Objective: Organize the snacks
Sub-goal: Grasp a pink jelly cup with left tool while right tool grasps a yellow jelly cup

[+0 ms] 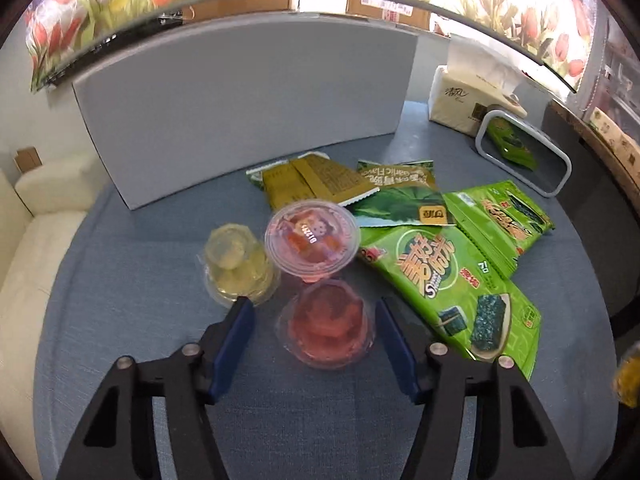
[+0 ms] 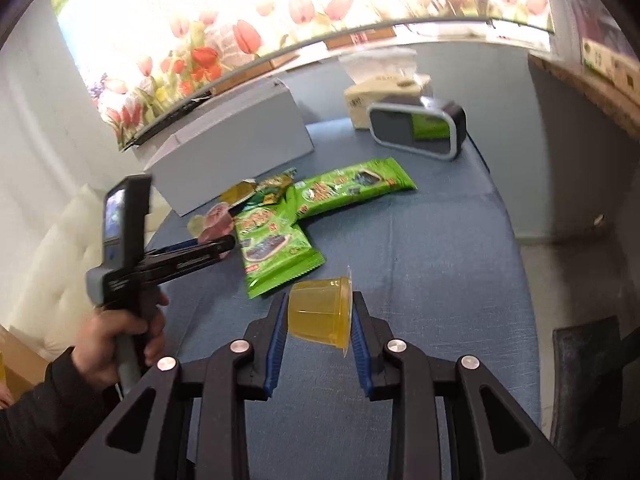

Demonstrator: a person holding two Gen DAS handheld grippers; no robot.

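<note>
Through the left wrist view: left claw [image 1: 312,308] released, blue pads spread either side of an upturned clear plastic cup of pink jelly [image 1: 326,322], neither pad visibly pressing on it; likely the approach step of a pick, with the next move calling for a little more reach forward and an even squeeze on the slippery tapered wall. Just beyond the fingertips, a second clear pink jelly cup with a printed foil lid [image 1: 311,242], leaning on the first; ahead and left of the claw, touching the left pad's tip, a pale yellow clear jelly cup [image 1: 236,266]. Right of the claw, bright green foil seaweed snack packets [image 1: 448,292] fanned over one another; farther ahead, olive-gold and dark green flat sachets [image 1: 320,184]. Far ahead to the right, a grey-rimmed rectangular bin [image 1: 520,152] tipped toward the camera, already holding one green packet; beside it a cream tissue pack [image 1: 464,100]. Through the right wrist view: right claw [image 2: 318,320] clenched on an amber-yellow clear jelly cup [image 2: 320,312], held sideways clear of the cloth; probably the carry step, needing travel ahead toward the bin and a gentle release. Left of it, a hand [image 2: 116,340] in a dark sleeve gripping the other tool. Underneath everything, a blue woven tablecloth [image 2: 420,248]; behind, a grey cardboard box [image 2: 240,140], a tulip-print blind [image 2: 200,40], a white cushioned sofa [image 1: 36,240].
</note>
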